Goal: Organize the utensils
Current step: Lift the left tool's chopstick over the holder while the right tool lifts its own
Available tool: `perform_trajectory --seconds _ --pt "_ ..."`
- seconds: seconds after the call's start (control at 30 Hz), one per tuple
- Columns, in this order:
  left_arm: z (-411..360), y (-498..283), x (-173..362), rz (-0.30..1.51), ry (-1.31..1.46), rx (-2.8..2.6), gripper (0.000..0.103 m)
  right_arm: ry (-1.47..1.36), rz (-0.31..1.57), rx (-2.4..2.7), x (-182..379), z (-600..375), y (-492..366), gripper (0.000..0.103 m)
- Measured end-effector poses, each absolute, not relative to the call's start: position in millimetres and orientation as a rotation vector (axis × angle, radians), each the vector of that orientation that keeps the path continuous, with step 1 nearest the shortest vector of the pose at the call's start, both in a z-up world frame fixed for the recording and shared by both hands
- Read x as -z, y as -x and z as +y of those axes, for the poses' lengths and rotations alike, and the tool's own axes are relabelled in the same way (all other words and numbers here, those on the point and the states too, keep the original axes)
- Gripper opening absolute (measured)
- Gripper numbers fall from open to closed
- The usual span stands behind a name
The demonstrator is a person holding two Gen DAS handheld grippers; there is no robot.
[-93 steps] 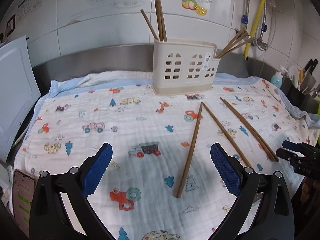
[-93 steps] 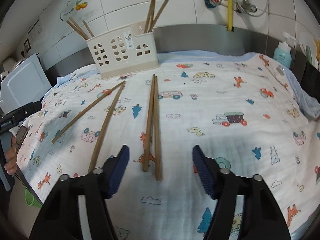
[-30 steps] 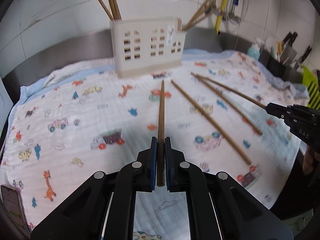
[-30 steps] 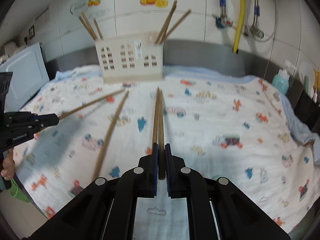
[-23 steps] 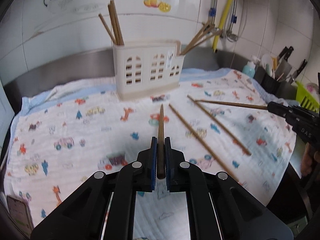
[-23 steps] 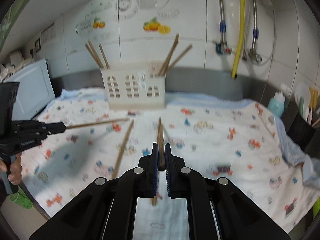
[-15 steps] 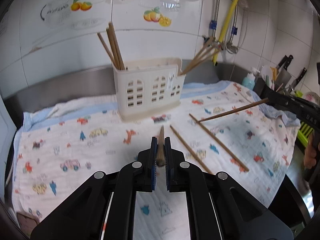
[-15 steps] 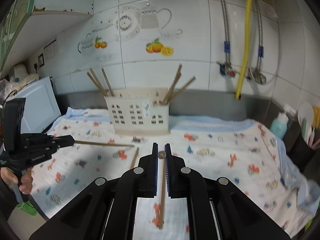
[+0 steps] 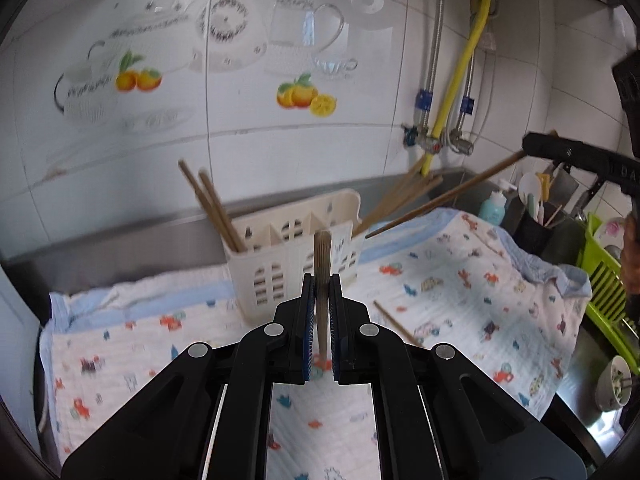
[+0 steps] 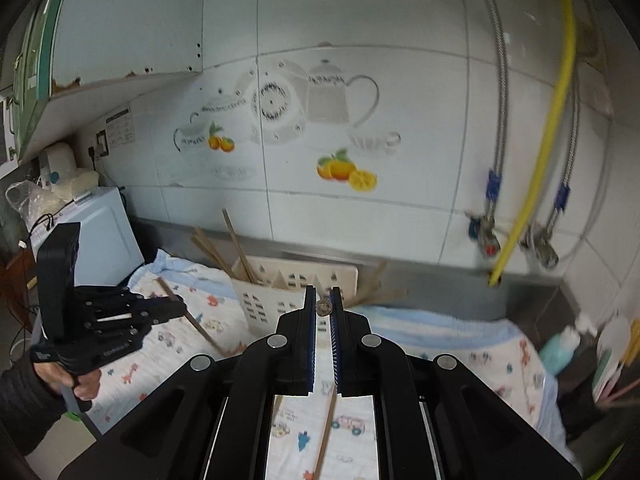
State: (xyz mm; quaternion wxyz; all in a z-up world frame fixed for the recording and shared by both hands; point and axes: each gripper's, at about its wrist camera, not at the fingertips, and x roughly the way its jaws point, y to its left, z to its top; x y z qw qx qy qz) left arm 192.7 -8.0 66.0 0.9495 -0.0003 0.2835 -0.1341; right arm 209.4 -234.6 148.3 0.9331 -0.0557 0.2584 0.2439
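Observation:
A cream utensil holder (image 9: 296, 256) with several brown chopsticks stands at the back of the patterned cloth (image 9: 460, 280); it also shows in the right wrist view (image 10: 280, 284). My left gripper (image 9: 319, 308) is shut on a chopstick (image 9: 321, 264), lifted and pointing toward the holder. My right gripper (image 10: 323, 312) is shut on another chopstick (image 10: 323, 306), seen end-on; in the left wrist view that chopstick (image 9: 440, 200) slants down toward the holder's right side. Two chopsticks lie on the cloth, one showing in each view (image 9: 394, 322) (image 10: 326, 432).
A tiled wall with a yellow hose (image 9: 460, 80) and pipes rises behind. A blue soap bottle (image 9: 494, 206), a dark utensil pot (image 9: 536, 232) and a green rack (image 9: 608, 276) stand at the right. A white appliance (image 10: 96, 232) stands at the left.
Both grippers have risen higher with their chopsticks and tilted them up toward the holder. The right chopstick's tip has moved closer to the holder's right end.

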Motion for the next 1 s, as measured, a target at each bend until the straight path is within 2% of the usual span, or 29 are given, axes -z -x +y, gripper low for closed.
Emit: perform_trajectory --seconds 0.2,0.57,0.8,1.0 --pt "-7.9 -201.0 -98.7 0.523 0.004 0.271 0.006 0.133 0.567 -0.513 -169.7 -223.4 -236.7 0.007" --pt "-3.8 -230.7 -175.1 0.343 -0.007 0.196 0.006 0.179 0.663 -0.503 -164.3 -200.6 -279.4 0.007" --pt "7.5 -260.8 -173.0 0.333 0.018 0.123 0.006 0.206 0.69 -0.508 -158.1 -191.7 -294.2 0.007" --pt "13.2 -284.0 -151.8 0.398 0.031 0.105 0.006 0.228 0.718 -0.509 -148.2 -182.4 -304.1 0.007"
